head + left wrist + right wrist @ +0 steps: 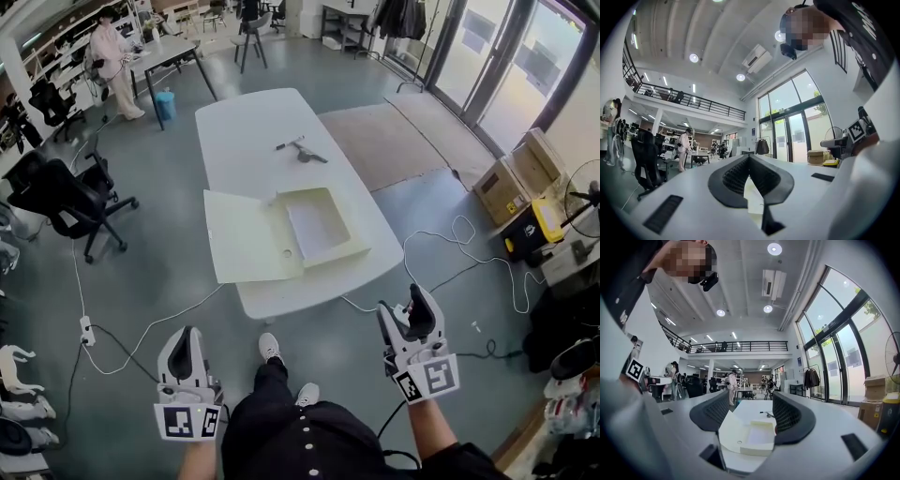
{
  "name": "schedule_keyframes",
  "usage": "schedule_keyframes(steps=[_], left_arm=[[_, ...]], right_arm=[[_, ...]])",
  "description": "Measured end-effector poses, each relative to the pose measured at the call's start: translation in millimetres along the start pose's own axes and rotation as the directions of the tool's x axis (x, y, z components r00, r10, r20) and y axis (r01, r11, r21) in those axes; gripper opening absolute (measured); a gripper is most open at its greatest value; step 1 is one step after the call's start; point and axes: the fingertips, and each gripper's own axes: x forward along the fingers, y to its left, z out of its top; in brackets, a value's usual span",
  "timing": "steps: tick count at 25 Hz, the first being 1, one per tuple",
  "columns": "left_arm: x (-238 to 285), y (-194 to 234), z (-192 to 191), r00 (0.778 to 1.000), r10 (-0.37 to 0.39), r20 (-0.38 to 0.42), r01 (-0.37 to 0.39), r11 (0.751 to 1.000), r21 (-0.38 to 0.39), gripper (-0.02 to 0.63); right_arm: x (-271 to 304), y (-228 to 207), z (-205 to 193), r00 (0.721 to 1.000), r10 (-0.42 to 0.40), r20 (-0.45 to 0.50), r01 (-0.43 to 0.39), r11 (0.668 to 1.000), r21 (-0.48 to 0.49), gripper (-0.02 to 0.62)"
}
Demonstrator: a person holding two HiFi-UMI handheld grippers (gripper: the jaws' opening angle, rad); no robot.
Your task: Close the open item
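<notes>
A pale yellow box (pixel 319 225) lies open on the white table (pixel 253 122), its lid (pixel 248 236) flat to the left of the shallow tray. Both grippers hang over the floor short of the table's near edge and touch nothing. My left gripper (pixel 190 336) is low at the left, and in the left gripper view its jaws meet at the tips (pixel 749 157), shut on nothing. My right gripper (pixel 410 302) is at the right with its jaws apart (pixel 751 397). The open box (pixel 750 434) shows between them, far ahead.
A small dark tool (pixel 302 148) lies on the far part of the table. Black office chairs (pixel 66 197) stand left, a rug (pixel 384 141) and cardboard boxes (pixel 516 173) right. Cables (pixel 469 258) trail over the floor. A person (pixel 112 56) stands by a far desk.
</notes>
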Motion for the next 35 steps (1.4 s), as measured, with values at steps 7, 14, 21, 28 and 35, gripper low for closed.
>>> schedule_keyframes(steps=[7, 14, 21, 28, 35], left_arm=[[30, 21, -8, 1.000, 0.017, -0.013, -0.017, 1.000, -0.008, 0.017], [71, 50, -15, 0.999, 0.037, -0.019, -0.038, 0.999, -0.017, 0.017], [120, 82, -5, 0.997, 0.050, 0.057, -0.049, 0.999, -0.024, 0.017], [166, 115, 11, 0.995, 0.027, 0.095, -0.023, 0.999, -0.049, 0.017], [192, 134, 16, 0.996, -0.015, 0.091, 0.017, 0.999, -0.028, 0.017]], right_arm=[[40, -1, -9, 1.000, 0.015, -0.022, -0.014, 1.000, 0.008, 0.295], [89, -2, -16, 0.999, 0.029, -0.044, -0.028, 0.999, 0.017, 0.295], [152, -6, -8, 0.999, 0.042, -0.029, -0.042, 0.999, -0.001, 0.295], [214, -7, 11, 0.999, 0.043, 0.003, -0.043, 0.999, -0.006, 0.295], [248, 2, 11, 0.999, 0.032, -0.006, -0.032, 0.999, 0.008, 0.293]])
